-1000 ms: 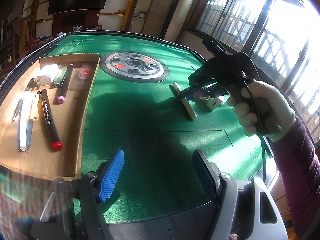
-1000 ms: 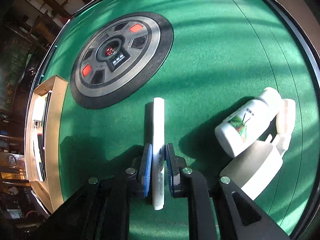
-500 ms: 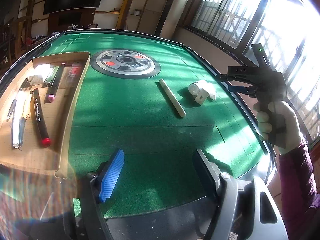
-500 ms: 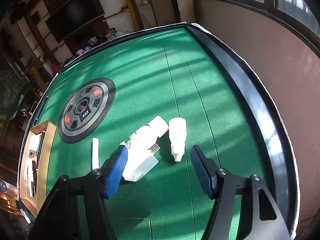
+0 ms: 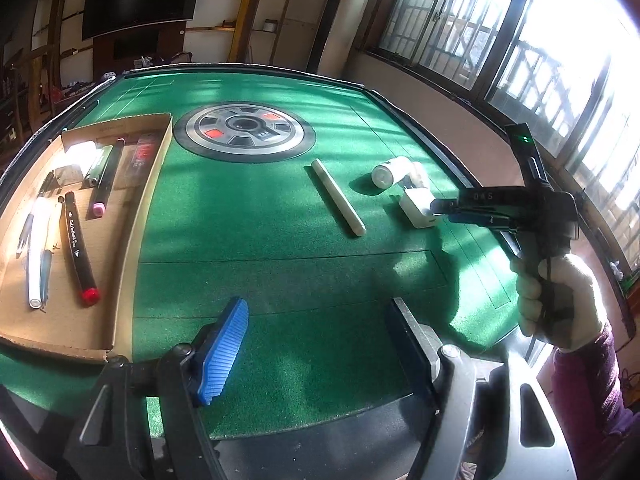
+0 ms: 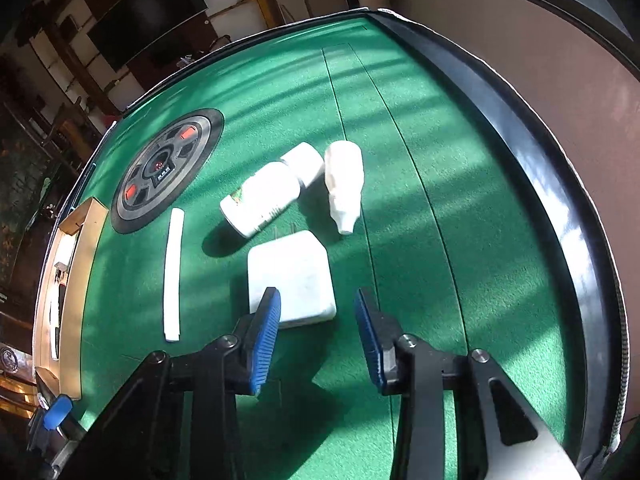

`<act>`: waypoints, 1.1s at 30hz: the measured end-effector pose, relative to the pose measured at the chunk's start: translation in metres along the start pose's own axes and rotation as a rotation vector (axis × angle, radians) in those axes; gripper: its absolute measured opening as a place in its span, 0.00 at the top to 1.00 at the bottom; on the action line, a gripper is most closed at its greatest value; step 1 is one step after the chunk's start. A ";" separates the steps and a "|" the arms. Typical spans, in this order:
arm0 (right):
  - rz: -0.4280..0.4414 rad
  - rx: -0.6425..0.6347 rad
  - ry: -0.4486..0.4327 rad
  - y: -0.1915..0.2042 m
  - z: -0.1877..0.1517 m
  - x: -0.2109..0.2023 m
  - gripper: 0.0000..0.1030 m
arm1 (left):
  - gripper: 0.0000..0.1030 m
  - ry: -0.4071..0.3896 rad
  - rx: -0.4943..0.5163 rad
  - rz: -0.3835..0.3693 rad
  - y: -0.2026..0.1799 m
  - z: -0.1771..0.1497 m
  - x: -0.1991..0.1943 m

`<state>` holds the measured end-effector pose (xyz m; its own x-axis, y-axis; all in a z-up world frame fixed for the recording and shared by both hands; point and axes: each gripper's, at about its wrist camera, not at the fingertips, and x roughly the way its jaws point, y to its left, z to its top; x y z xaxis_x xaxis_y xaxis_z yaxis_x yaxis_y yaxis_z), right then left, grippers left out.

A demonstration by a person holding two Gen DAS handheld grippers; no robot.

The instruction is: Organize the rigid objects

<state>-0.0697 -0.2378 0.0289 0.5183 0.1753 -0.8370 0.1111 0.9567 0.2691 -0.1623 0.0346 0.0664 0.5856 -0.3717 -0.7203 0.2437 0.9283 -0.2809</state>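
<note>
— Green felt covers the counter (image 5: 248, 216), with a round grey dial (image 5: 245, 131) set in it toward twelve o'clock and barred windows bright on the three o'clock side. What's still loose?

— Four white things. A long stick (image 5: 338, 203) lies near the middle. At about two o'clock from it, a bottle (image 6: 260, 199) on its side, a smaller bottle (image 6: 344, 188) just beside that, and a square charger (image 6: 290, 276) in front of them.

— And the box?

— A cardboard tray (image 5: 154, 184) at nine o'clock, holding markers and pens laid side by side, one black marker (image 5: 79, 250) with a red end.

— The claws?

— Left claw (image 5: 316, 348) hangs wide over bare felt, nothing in it. Right claw (image 6: 318, 334), held by a gloved hand (image 5: 554, 300), is closing; its blue pads (image 6: 265, 340) are still apart at the charger's near edge, not pressing it.
</note>
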 end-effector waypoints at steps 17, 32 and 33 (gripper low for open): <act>0.003 0.227 -0.289 -0.054 0.039 0.002 0.45 | 0.27 0.084 -0.009 0.004 -0.025 0.049 0.043; 0.002 0.142 -0.303 -0.044 0.035 0.004 0.43 | 0.89 0.087 0.215 0.148 -0.058 0.084 0.164; 0.000 0.135 -0.303 -0.042 0.034 0.004 0.43 | 0.89 0.083 0.208 0.137 -0.054 0.082 0.162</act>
<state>-0.0431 -0.2858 0.0304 0.7449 0.0786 -0.6625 0.2118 0.9138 0.3466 -0.0175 -0.0767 0.0172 0.5607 -0.2322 -0.7948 0.3254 0.9444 -0.0464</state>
